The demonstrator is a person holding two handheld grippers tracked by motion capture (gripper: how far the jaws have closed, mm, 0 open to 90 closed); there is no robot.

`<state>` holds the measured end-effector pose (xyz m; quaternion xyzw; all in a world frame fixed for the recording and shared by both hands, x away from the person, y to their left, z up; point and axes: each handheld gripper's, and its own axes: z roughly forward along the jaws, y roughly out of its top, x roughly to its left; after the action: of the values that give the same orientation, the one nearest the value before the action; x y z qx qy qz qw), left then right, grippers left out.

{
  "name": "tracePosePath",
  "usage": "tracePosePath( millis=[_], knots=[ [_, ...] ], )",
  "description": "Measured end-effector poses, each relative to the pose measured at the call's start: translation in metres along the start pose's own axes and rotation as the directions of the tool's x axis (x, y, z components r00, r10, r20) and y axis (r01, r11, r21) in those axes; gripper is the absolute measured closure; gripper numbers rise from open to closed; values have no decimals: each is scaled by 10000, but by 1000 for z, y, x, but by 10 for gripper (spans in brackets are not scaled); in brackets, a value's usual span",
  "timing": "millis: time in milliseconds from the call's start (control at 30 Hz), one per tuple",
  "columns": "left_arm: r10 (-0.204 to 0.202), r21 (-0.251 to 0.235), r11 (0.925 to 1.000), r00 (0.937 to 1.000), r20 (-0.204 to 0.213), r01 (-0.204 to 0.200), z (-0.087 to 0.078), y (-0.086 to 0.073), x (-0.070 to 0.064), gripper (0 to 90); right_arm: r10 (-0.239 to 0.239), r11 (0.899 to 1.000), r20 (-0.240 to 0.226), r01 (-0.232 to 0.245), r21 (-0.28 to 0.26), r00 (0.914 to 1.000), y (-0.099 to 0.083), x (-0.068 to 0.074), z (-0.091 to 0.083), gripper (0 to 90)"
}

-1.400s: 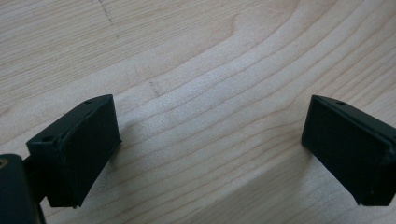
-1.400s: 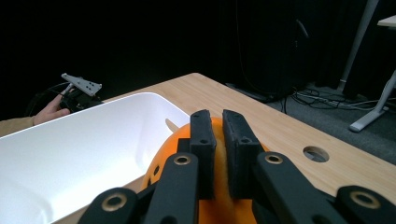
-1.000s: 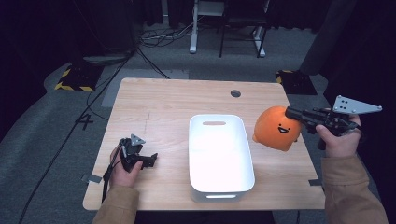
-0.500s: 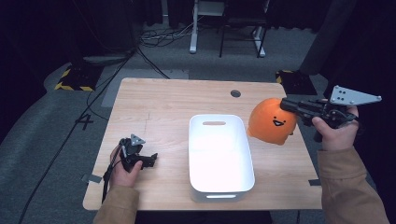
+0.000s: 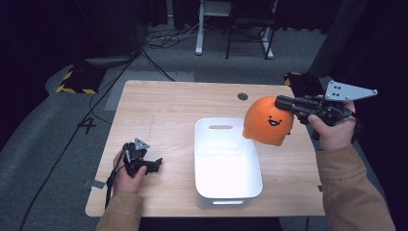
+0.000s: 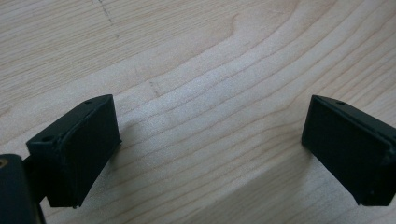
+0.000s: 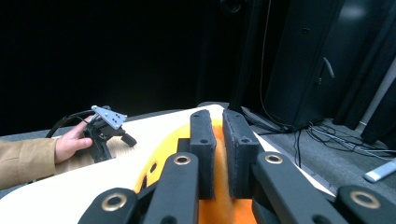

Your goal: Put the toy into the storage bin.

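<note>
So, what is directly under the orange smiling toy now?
The round orange plush toy with a smiling face hangs in the air, pinched by the right gripper. Under it are the right rim of the white plastic bin and the wooden table. The toy covers part of the table behind it.

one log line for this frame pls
right gripper: shut on orange toy, held above white bin rim | left gripper: open, idle on table
</note>
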<state>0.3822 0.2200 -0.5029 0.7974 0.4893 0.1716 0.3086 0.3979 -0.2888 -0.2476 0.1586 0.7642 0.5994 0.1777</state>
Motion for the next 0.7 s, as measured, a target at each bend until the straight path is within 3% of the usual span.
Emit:
tracePosePath(
  millis=[700],
  knots=[
    [3,2,10000,10000,0,-3,0,0,0,45,-125,9998,-906,136,117,9958,8,9,54,835]
  ],
)
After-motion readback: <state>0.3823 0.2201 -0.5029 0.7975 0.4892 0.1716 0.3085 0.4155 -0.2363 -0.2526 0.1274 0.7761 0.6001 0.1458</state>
